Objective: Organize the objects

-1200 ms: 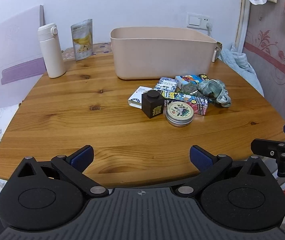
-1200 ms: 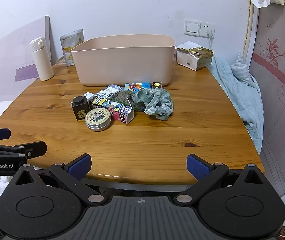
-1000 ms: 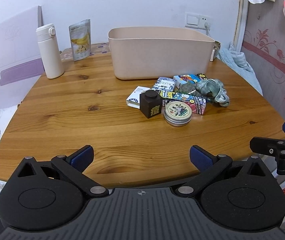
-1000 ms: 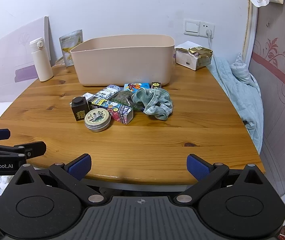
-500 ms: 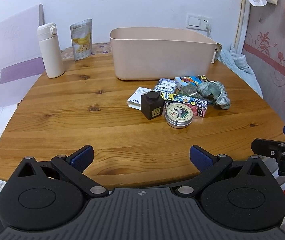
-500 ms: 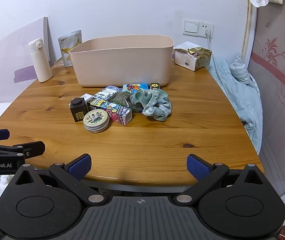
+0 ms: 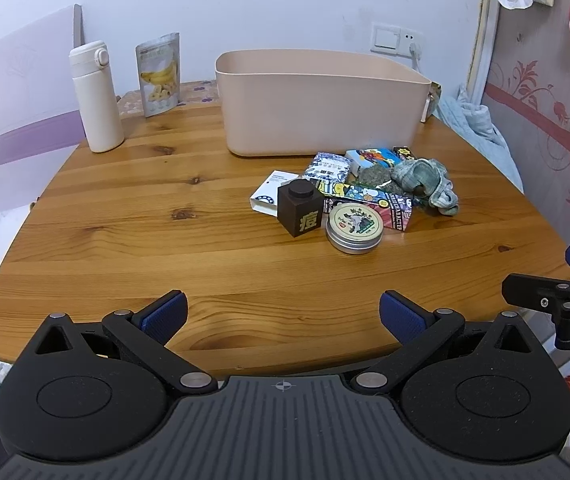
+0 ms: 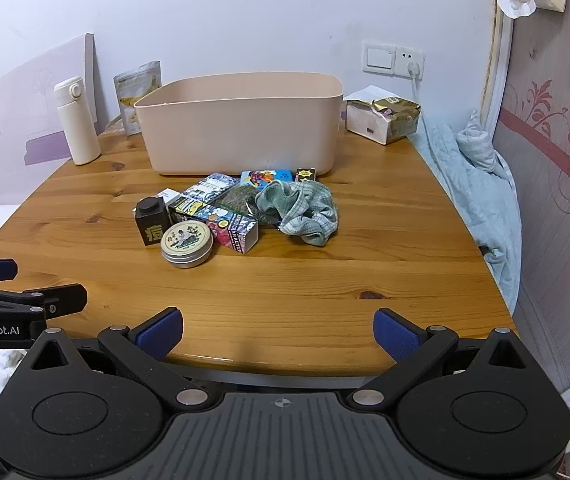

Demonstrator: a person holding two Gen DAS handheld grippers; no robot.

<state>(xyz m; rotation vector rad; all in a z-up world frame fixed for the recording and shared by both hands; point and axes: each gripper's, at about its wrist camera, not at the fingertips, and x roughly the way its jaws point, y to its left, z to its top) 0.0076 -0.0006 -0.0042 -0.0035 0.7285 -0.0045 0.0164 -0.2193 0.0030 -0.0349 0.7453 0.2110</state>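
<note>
A pink bin (image 7: 321, 108) (image 8: 241, 128) stands at the back of the wooden table (image 7: 125, 216) (image 8: 385, 240). In front of it lies a pile: a dark brown cube box (image 7: 300, 213) (image 8: 150, 221), a round tin (image 7: 355, 228) (image 8: 187, 243), a colourful carton (image 7: 377, 200) (image 8: 221, 222), several small packets (image 7: 327, 166) (image 8: 267, 178) and a crumpled green cloth (image 7: 425, 184) (image 8: 303, 210). My left gripper (image 7: 283, 312) is open and empty above the front edge. My right gripper (image 8: 279, 330) is open and empty, right of the left one.
A white bottle (image 7: 97, 98) (image 8: 77, 122) and a banana snack pouch (image 7: 159, 74) (image 8: 137, 92) stand at the back left. A wrapped box (image 8: 381, 120) sits right of the bin. A light blue blanket (image 8: 473, 184) hangs off the right edge by the wall.
Both views have shifted only slightly; the pile and bin stay put. Both grippers remain open and empty.
</note>
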